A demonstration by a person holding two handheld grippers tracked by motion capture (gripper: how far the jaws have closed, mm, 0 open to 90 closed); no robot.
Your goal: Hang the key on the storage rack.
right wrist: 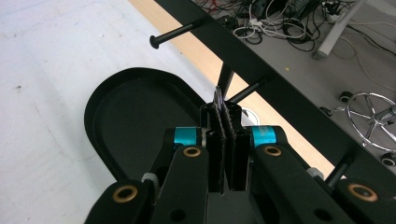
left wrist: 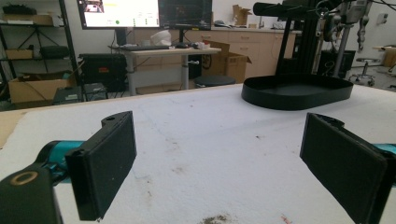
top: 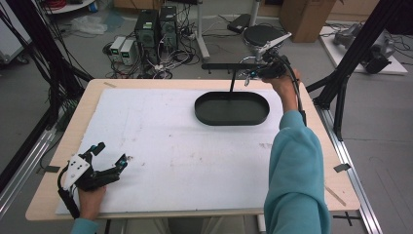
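Glossy black oval tray [top: 232, 109], raised rim

Oval tray [top: 232, 108] on table's [top: 146, 82] far right, left gripper [top: 110, 156] near-left, right gripper [top: 250, 74] above tray's far edge

In the right gripper view, the right claw [right wrist: 226, 140] has its jaws pressed together on a thin silvery sliver [right wrist: 218, 98] too small to identify. The black rack's [right wrist: 261, 70] crossbar runs off the frame at both ends. In the high view, the person's sleeve [top: 294, 170] hides part of the desk [top: 63, 141] edge.
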